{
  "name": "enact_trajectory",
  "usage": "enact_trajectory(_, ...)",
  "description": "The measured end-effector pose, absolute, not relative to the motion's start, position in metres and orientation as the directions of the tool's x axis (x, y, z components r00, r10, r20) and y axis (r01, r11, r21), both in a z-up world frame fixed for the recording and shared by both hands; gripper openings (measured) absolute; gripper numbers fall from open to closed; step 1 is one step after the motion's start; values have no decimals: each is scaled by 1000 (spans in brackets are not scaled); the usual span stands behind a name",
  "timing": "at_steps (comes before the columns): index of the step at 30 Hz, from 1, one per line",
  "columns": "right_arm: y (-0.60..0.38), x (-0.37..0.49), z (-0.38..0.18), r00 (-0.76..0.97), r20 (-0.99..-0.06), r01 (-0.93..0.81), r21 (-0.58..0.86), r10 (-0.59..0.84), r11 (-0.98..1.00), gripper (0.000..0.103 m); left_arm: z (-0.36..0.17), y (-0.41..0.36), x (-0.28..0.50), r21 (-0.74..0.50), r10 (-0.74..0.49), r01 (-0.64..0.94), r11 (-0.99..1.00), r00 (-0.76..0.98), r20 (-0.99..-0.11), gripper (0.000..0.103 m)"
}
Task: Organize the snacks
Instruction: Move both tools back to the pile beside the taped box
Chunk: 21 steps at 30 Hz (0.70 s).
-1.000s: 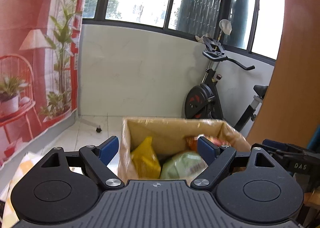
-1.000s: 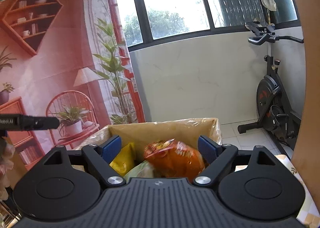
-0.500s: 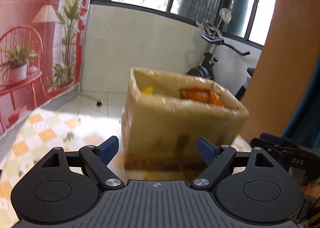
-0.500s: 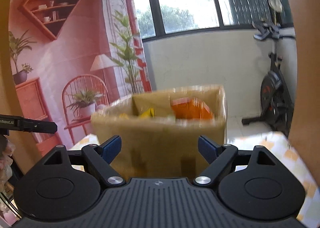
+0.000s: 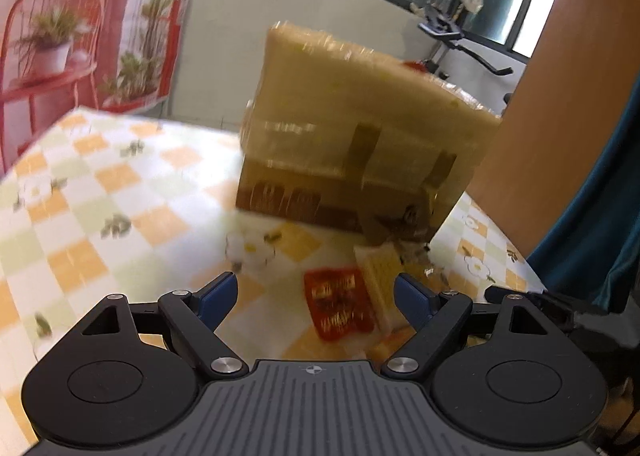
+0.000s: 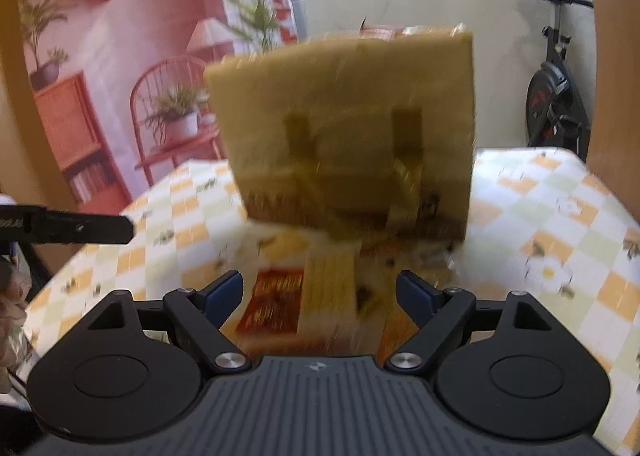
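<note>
Presently, left wrist view. Left gripper (image 5: 316,292): jaws wide apart, nothing between the pads, held low over the checked tablecloth (image 5: 80,191). Cardboard box (image 5: 360,135): upright on the cloth ahead, taped, a red packet just showing over its rim. Red snack packet (image 5: 340,306): flat on the cloth in front of the box, lying in the gap of the jaws but untouched. Pale yellow packet (image 5: 380,276): just beside it on the right, touching or overlapping it; blur hides which. Advice: centre the jaws on one packet only, come down until both pads flank its edges, then close.

Right wrist view. Right gripper (image 6: 320,290): likewise spread, empty. Box (image 6: 352,127): straight ahead, near wall facing the camera. Red packet (image 6: 276,304): by the left pad. Yellow packet (image 6: 330,288): middle of the gap, its far end close to the foot of the box. A black bar (image 6: 68,230), likely the other gripper, pokes in from the left edge. Advice: both grippers aim at the same pair, so I judge it best to split them, one packet each, and lift clear of the box wall before dropping in. Flat foil may slip; pinch across the narrow side.
</note>
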State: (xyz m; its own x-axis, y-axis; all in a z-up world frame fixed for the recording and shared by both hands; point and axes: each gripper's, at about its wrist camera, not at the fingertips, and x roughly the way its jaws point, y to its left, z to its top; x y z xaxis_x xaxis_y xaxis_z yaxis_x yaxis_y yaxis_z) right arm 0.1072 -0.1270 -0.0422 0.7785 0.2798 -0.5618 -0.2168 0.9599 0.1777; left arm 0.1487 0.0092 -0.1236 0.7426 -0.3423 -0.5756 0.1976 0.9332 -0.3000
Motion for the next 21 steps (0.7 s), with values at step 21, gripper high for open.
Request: enact_trajectory(21,-91,95,-96,714,-665,-255,47,221,966,93,-165,-8,130,-305,-331,163,938,683,-652,87)
